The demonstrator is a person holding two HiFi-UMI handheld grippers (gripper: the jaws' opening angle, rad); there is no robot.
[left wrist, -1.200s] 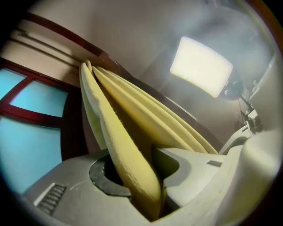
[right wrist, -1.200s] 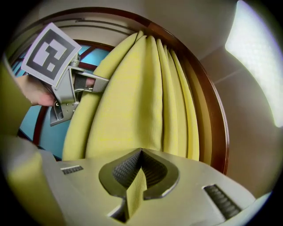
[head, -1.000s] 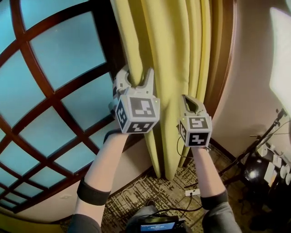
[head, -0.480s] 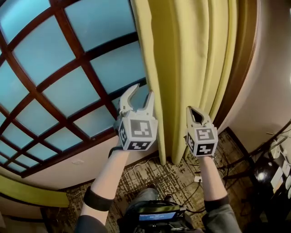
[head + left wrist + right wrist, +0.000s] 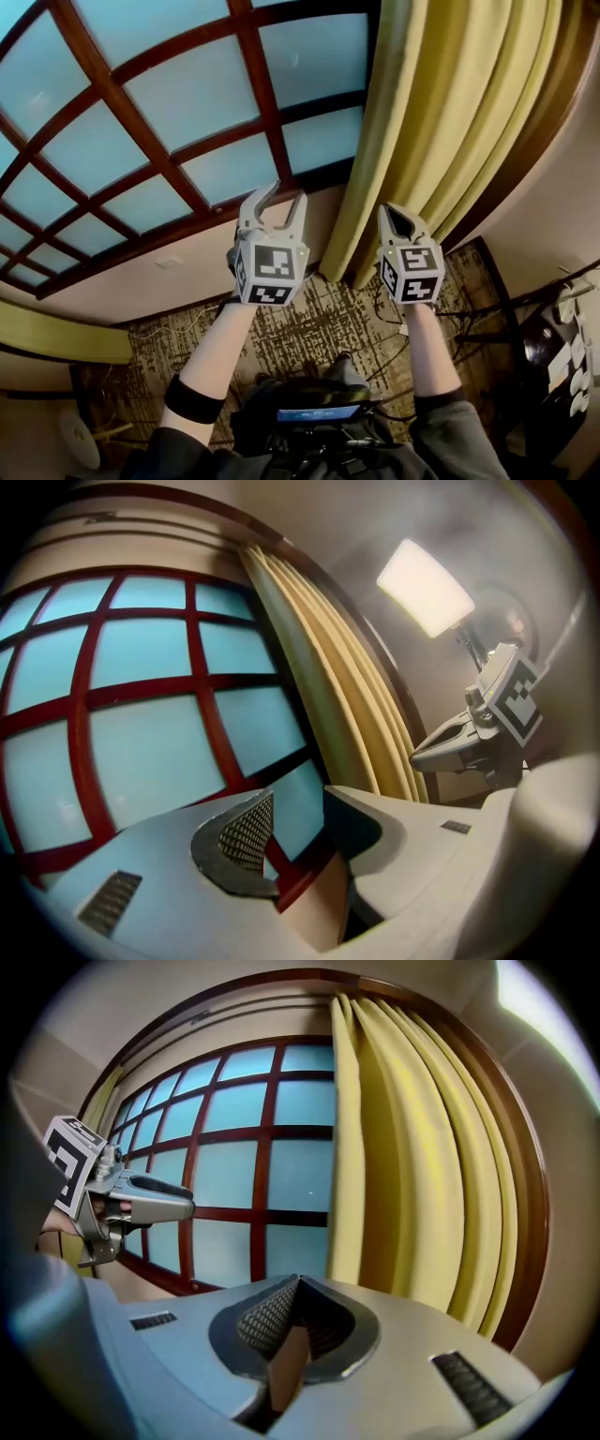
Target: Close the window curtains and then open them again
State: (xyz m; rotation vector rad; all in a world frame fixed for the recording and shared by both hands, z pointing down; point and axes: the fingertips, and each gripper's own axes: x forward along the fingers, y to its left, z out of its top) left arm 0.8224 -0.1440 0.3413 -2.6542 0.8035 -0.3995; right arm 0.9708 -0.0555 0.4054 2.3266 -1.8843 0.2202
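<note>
The yellow curtain (image 5: 450, 122) hangs gathered in folds at the right of the window (image 5: 187, 94), whose blue panes sit in a dark red lattice. The panes are uncovered. My left gripper (image 5: 273, 201) is held low before the wall under the sill, left of the curtain and apart from it. It is open; its jaws have just been closing a little, with nothing between them (image 5: 300, 799). My right gripper (image 5: 395, 214) is shut and empty, just below the curtain's hem. The right gripper view shows the curtain (image 5: 422, 1166) ahead and the left gripper (image 5: 164, 1194) at the left.
Patterned carpet (image 5: 319, 319) with cables runs below the window. A stand with gear (image 5: 562, 319) is at the right. A second yellow curtain (image 5: 56, 333) shows at the lower left. A bright lamp (image 5: 427, 588) glows on the right. A screen device (image 5: 314, 412) is at my waist.
Both grippers have come down and back from the curtain. The left gripper, which had a curtain fold between its jaws, now stands free of it. The right stays shut.
</note>
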